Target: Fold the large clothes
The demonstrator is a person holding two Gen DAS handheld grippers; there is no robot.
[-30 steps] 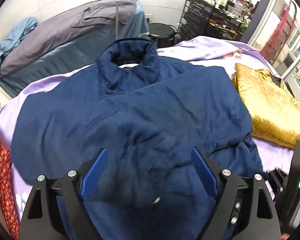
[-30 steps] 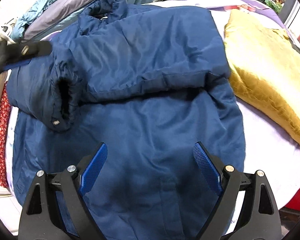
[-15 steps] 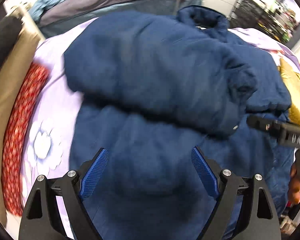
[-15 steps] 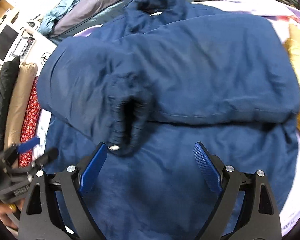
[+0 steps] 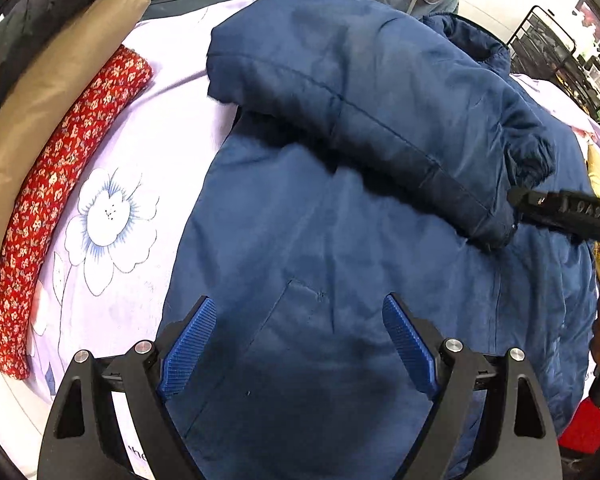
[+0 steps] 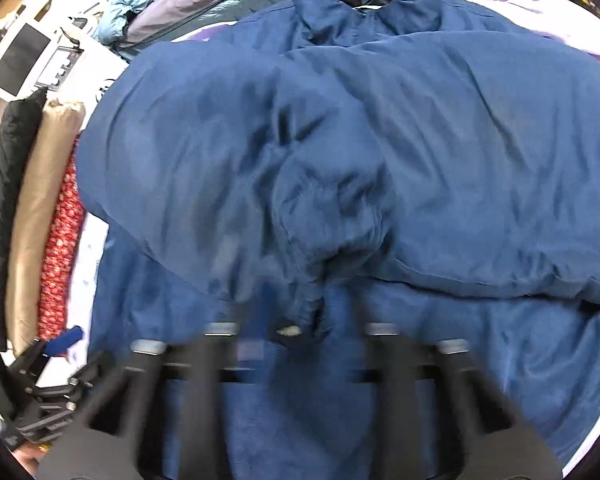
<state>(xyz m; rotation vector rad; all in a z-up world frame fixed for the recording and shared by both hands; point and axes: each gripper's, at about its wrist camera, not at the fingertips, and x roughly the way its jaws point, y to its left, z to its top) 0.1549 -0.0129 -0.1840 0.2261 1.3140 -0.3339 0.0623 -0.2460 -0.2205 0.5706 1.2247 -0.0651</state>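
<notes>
Jaws on our right gripper (image 6: 296, 320), wide a moment earlier, had just been closing around the sleeve cuff (image 6: 300, 312) of the navy jacket (image 6: 420, 140), though blur kept us from telling whether the pads pressed it; our left gripper (image 5: 298, 344) hung wide open and empty over the jacket's lower front, now nearer its left edge. The jacket lay spread on a lilac flowered sheet (image 5: 112, 216), sleeves folded across its chest, beside red floral (image 5: 60, 184) and tan (image 5: 48, 92) rolls of cloth.

Bed w/ lilac flower-print sheet (image 5: 112, 216); blue jacket (image 5: 340, 260) mid-bed; red floral roll (image 5: 52, 200) at left edge.
</notes>
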